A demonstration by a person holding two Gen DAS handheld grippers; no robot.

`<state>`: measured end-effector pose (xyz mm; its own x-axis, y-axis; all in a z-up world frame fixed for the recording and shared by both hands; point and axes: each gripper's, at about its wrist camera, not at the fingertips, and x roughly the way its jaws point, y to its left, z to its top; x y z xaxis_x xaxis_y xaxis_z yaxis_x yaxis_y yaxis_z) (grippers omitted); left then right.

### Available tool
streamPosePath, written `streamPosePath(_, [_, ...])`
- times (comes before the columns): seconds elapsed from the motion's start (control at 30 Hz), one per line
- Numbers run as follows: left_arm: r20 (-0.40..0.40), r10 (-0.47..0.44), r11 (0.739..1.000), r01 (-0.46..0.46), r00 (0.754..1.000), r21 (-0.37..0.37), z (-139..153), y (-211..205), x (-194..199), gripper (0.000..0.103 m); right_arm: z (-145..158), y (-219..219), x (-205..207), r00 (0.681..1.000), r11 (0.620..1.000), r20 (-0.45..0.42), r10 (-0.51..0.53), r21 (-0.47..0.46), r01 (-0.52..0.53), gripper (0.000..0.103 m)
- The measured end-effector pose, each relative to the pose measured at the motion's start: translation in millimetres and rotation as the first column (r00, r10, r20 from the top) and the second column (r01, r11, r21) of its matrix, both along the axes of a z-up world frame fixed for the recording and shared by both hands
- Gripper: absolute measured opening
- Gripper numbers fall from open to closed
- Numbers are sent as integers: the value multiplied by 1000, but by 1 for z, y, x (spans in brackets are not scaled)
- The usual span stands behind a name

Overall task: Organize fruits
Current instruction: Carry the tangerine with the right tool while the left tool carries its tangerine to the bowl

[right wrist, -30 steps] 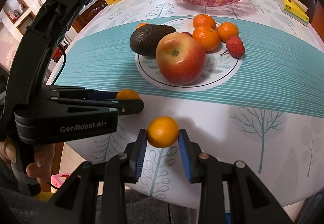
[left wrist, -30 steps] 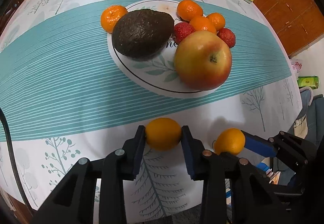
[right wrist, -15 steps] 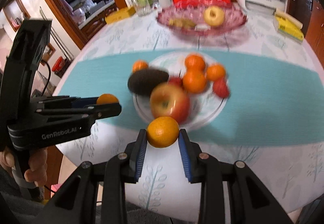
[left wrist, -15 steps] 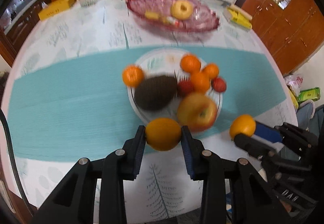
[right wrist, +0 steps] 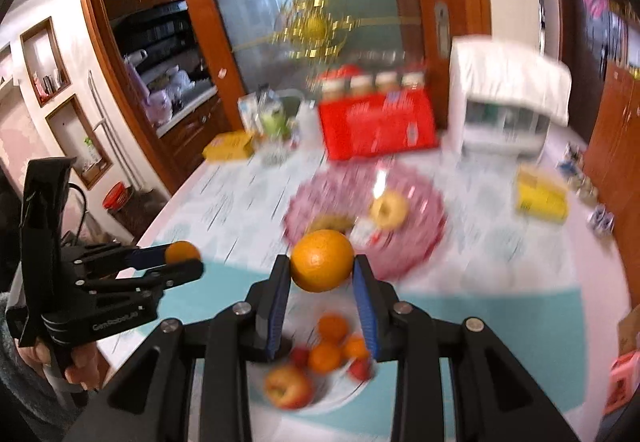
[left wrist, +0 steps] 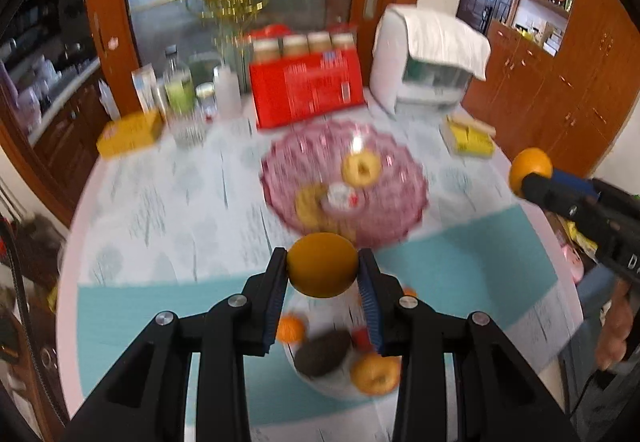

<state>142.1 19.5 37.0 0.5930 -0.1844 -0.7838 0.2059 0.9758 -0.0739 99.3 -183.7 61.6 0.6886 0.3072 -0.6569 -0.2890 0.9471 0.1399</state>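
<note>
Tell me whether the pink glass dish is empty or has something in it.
Not empty. The pink glass dish holds a yellow apple plus other blurred items near its middle; what those are cannot be told.

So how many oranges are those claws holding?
2. One orange is clamped in the left claw, the other orange in the right claw. Neither is hidden.

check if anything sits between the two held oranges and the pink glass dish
Nothing visible blocks either path. The left claw grips one orange and the right claw grips another orange, both in open air above the white plate; the pink glass dish lies just beyond.
</note>
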Motion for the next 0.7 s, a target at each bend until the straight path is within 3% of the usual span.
streamPosePath(0.17, [66, 30, 999, -32, 997, 25, 29, -6, 45, 33, 27, -14, 46, 998, 999, 58, -16, -44, 19, 32])
streamPosePath(0.3, [56, 60, 998, -62, 997, 24, 26, -13, 88, 33, 16, -21, 81, 999, 999, 41, -28, -43, 30, 32])
streamPosePath(0.47, [-27, 75, 997, -74, 997, 19, -16, -26, 128, 33, -27, -25, 123, 998, 999, -57, -37, -12, 36, 32])
streamPosePath(0.7, [-194, 70, 997, -66, 979, 26, -107, -55, 165, 33, -111, -27, 161, 974, 999, -224, -30, 24, 36, 32])
